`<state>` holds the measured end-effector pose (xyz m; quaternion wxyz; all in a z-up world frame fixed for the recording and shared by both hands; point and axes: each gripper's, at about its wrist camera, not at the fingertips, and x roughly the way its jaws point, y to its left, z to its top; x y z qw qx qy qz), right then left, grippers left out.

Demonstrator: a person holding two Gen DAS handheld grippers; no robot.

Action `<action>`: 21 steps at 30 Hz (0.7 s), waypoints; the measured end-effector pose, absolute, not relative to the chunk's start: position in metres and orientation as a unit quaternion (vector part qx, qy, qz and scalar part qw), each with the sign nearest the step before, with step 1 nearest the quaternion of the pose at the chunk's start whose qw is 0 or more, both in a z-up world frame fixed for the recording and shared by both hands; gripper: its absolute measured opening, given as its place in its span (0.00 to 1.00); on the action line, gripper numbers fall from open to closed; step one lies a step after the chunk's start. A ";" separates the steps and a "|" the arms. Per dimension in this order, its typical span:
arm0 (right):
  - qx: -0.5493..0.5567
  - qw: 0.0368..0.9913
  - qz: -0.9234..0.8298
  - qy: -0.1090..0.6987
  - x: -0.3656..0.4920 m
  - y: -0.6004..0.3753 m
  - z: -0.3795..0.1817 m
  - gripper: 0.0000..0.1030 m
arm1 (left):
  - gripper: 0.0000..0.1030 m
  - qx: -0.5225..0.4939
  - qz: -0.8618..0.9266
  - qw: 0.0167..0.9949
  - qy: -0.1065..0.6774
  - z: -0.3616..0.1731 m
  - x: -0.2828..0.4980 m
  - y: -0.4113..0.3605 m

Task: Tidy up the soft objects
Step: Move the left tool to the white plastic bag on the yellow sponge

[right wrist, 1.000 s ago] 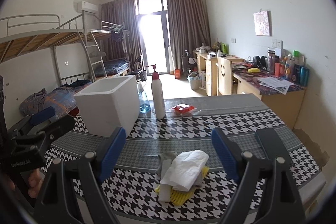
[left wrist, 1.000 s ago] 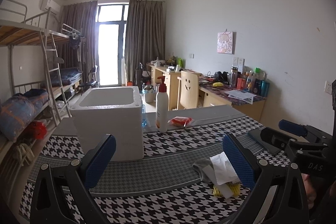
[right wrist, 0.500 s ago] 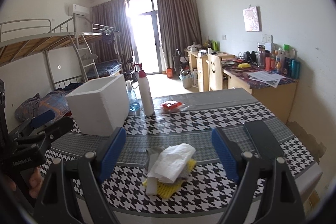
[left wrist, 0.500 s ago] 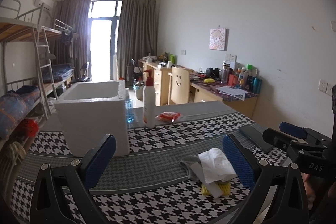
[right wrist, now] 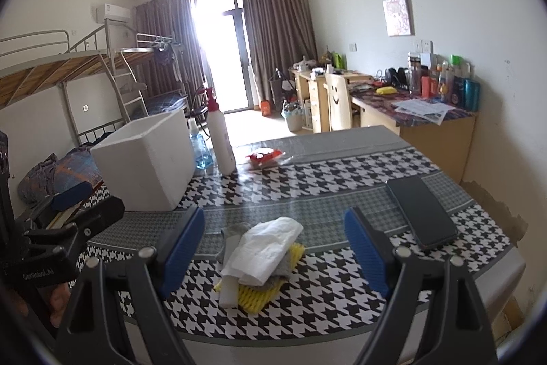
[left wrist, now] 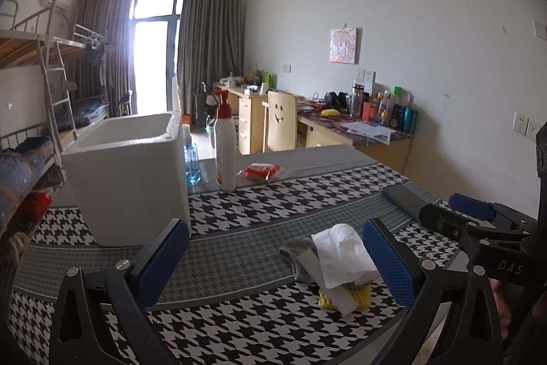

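A small pile of soft things (right wrist: 261, 257) lay on the table (right wrist: 342, 180) near its front edge, well in front of the white foam box (right wrist: 147, 159): a white tissue on top, a grey cloth under it, a white sponge block and yellow foam netting at the bottom. The right hand-held gripper (right wrist: 275, 248) hung just short of the pile with its blue pads spread wide and nothing between them. The left hand-held gripper (left wrist: 275, 257) was spread as well, empty, with the pile just inside its right pad.

The step in hand looked like the approach for a first pick. To do it well, take the top tissue alone, pinching it at a raised fold so the layers below stay put. The other gripper could steady the pile. The phone (right wrist: 420, 211) lay to the right of the pile and should be kept clear of. The open box seemed the likely place for the things.
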<state>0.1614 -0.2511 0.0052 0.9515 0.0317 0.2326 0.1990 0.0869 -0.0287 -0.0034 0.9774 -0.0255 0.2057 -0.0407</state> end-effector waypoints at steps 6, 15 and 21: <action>0.032 0.946 0.199 0.255 0.174 -0.247 -0.007 0.84 | 0.99 -0.030 -0.041 0.974 0.219 -0.013 0.094 -0.027; 0.032 0.934 0.202 0.293 0.191 -0.242 -0.029 0.84 | 0.99 -0.028 -0.043 0.969 0.243 -0.027 0.108 -0.027; 0.033 0.924 0.205 0.321 0.202 -0.237 -0.041 0.84 | 0.99 -0.036 -0.046 0.962 0.267 -0.038 0.120 -0.025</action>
